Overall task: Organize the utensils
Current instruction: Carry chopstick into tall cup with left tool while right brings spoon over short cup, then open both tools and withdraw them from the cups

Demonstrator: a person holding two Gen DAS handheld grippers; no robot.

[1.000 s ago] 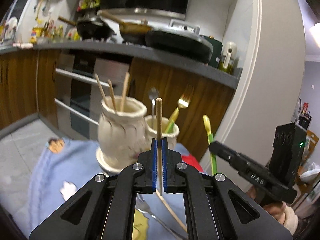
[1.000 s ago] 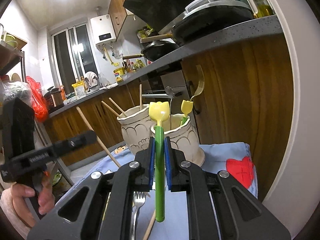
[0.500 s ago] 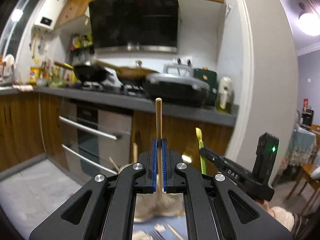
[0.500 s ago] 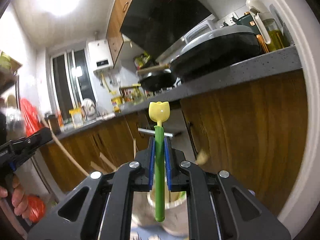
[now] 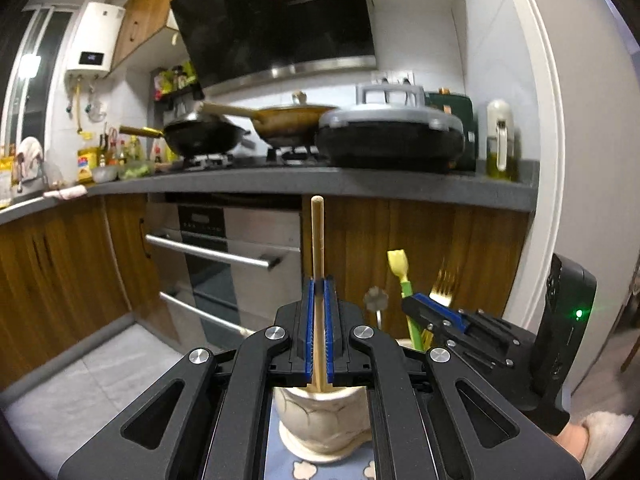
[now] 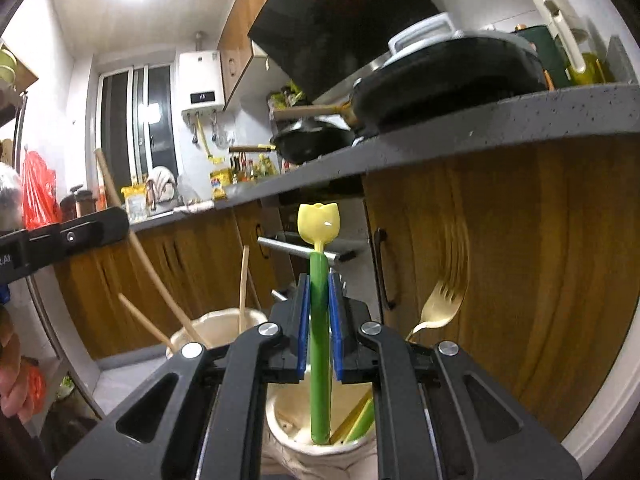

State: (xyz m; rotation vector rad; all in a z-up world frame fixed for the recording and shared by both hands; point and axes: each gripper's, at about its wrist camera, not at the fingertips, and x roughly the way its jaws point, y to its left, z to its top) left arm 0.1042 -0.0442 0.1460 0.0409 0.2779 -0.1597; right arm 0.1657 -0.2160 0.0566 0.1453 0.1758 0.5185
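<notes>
Above the jars | left gripper (image 5: 318, 292) clamps upright chopstick (image 5: 317, 236) | right gripper (image 6: 319, 300) clamps green spoon (image 6: 319, 320)

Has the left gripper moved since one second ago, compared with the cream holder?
Yes. The left gripper has come over the cream holder, which stood ahead of it before; its chopstick now dips into it.

Surface: a light blue cloth (image 5: 288, 464) with white cloud shapes is covering whatever is lying below.
On it: a cream jar (image 5: 320, 420) is standing upright on the cloth.
Second jar: another cream jar (image 6: 320, 436) is showing in the right view; its base is hiding.
</notes>
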